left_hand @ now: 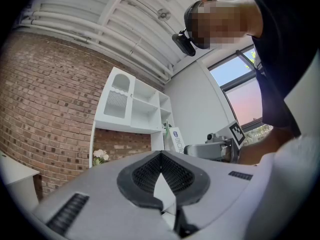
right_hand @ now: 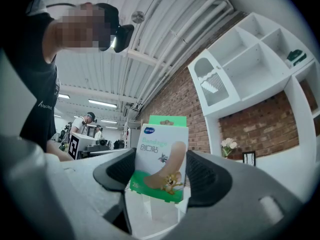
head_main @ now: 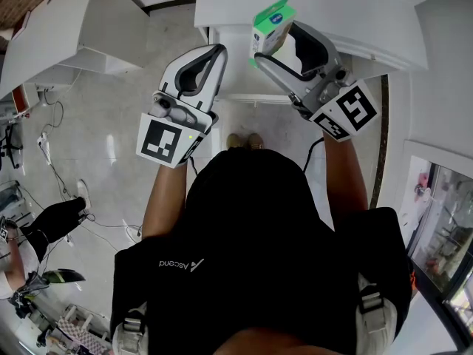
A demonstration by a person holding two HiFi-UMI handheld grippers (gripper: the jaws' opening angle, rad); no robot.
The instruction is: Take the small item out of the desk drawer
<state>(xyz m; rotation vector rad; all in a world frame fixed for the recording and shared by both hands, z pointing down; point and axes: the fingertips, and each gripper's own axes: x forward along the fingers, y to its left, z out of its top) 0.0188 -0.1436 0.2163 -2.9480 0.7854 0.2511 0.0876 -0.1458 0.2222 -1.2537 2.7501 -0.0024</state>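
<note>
While the person stands close before the white desk [head_main: 229, 6], I cannot tell from above whether its drawer is open, because the two grippers cover that place. On the brick wall [right_hand: 180, 99] hangs a white shelf unit [right_hand: 250, 69] with several open compartments. The compartment at about two o'clock of the unit holds a small dark green thing [right_hand: 296, 56]; the others that I can see look bare. Under the unit, at about four o'clock from the box, stands a small bunch of pale flowers [right_hand: 228, 144].

The right gripper [head_main: 277, 41] reaches out at about one o'clock from the person's body, nearly level. Its jaws stand wide, and the dark pads [right_hand: 117, 171] press on both sides of a bandage box [right_hand: 161, 161], white and green with a cartoon picture. The box stands upright between them, lifted above the edge of the desk, and its green top sticks out over the jaws.

The left gripper [left_hand: 161, 156] is at about eleven o'clock, just beside the right one and apart from it. Its jaws are brought together at the tips, and nothing is between them.
</note>
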